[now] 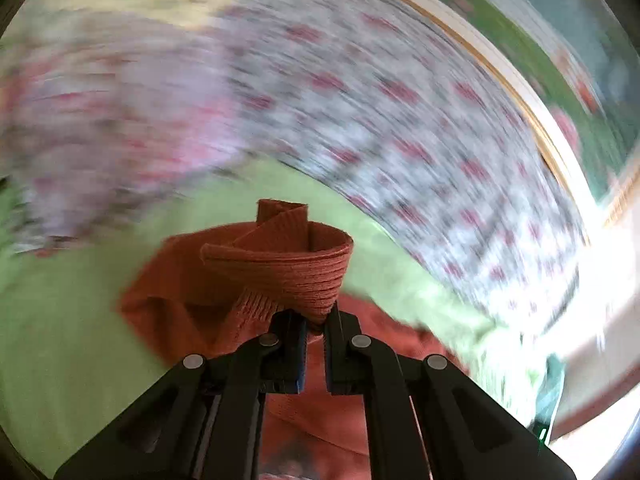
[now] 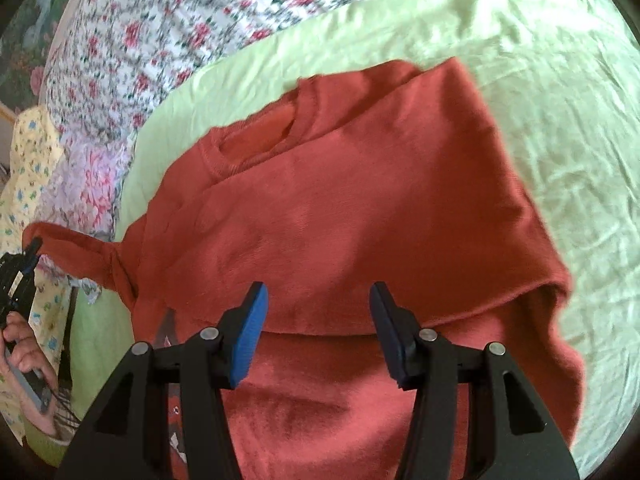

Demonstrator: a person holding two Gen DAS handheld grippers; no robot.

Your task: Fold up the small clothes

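Rust-red knit sweater (image 2: pixel 360 208) on a light green bedsheet (image 2: pixel 560 120), one cuff pinched.

The sweater lies spread on the bed, its sleeve stretched out left to the left tool (image 1: pixel 316 330), clamped on the ribbed cuff (image 1: pixel 288 276). Near its hem, the right tool (image 2: pixel 318 300) hangs with jaws apart, gripping nothing. A floral quilt (image 2: pixel 160 40) lies beyond.
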